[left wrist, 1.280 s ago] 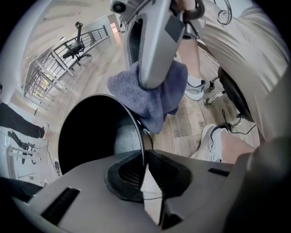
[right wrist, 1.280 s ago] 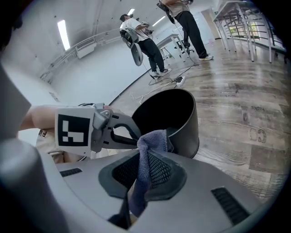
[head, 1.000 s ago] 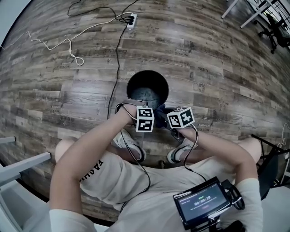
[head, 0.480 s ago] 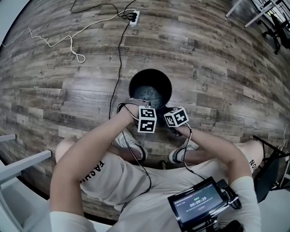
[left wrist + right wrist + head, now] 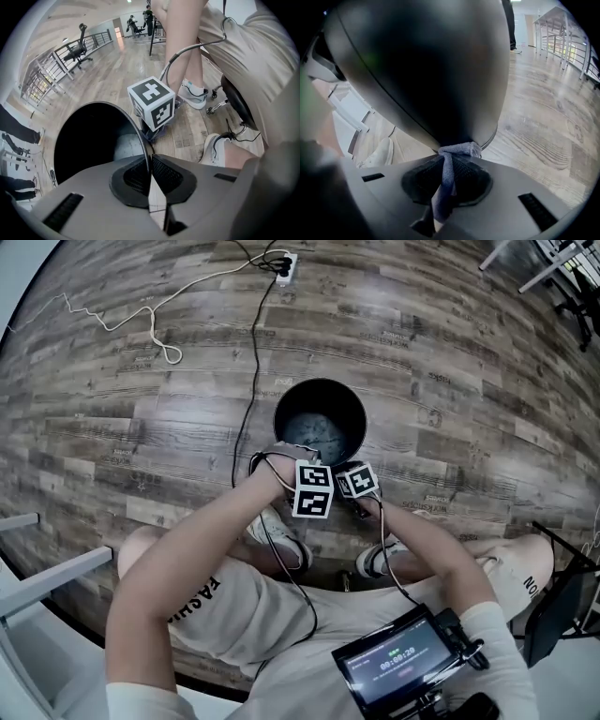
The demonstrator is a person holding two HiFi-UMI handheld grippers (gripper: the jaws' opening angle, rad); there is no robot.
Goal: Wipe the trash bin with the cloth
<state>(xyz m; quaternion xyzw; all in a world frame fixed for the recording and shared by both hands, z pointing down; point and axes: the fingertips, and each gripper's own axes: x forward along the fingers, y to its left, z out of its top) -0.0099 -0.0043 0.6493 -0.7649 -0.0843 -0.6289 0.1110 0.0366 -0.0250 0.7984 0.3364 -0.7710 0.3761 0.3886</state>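
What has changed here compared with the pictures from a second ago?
The right gripper, clamped on the cloth, has slid down the outer wall of the trash bin, dragging the cloth along it. Nothing was picked up or let go. The left gripper still pinches the bin's rim, and the bin has not moved.

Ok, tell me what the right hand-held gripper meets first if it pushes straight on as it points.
The trash bin's outer wall. It fills the view just past the cloth pinched in the right hand-held gripper, and the cloth seems to be touching it.
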